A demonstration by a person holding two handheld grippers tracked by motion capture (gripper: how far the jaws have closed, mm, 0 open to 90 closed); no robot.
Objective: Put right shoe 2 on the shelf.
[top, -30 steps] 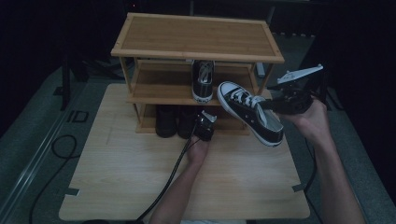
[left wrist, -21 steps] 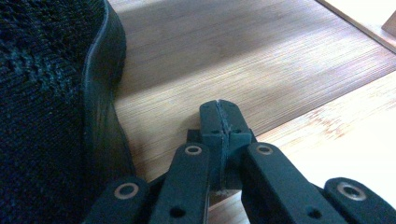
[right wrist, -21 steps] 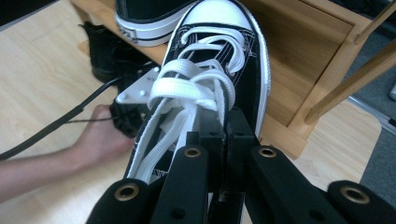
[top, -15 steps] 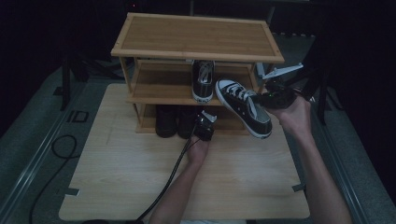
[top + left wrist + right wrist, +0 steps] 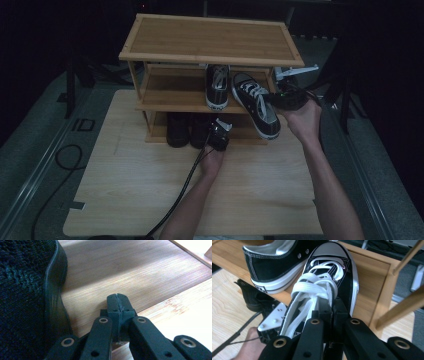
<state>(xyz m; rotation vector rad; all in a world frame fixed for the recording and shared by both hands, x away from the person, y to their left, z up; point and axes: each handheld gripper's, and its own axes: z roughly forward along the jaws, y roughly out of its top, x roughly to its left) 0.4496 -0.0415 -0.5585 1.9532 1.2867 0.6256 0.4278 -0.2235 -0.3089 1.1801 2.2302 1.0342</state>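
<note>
A black sneaker with white laces [image 5: 256,102] [image 5: 329,277] is tilted, toe over the middle shelf of the bamboo shoe rack [image 5: 170,97] and heel hanging out in front. My right gripper [image 5: 278,102] [image 5: 332,308] is shut on its side wall by the opening. The matching sneaker [image 5: 217,86] [image 5: 274,265] stands on that shelf just to its left. My left gripper [image 5: 217,132] [image 5: 118,300] is shut with nothing in it, resting low at the front of the bottom shelf [image 5: 130,272], beside a black knit shoe [image 5: 25,295] [image 5: 185,129].
The rack's top shelf [image 5: 210,37] is bare. The rack stands at the back of a light wooden table [image 5: 150,200]. A cable [image 5: 180,192] trails from the left gripper toward the table's front edge. Dark stands rise on both sides of the rack.
The right hand has carried the sneaker left and down toward the rack, so its toe now lies over the middle shelf beside the other sneaker. The left hand has stayed still.
</note>
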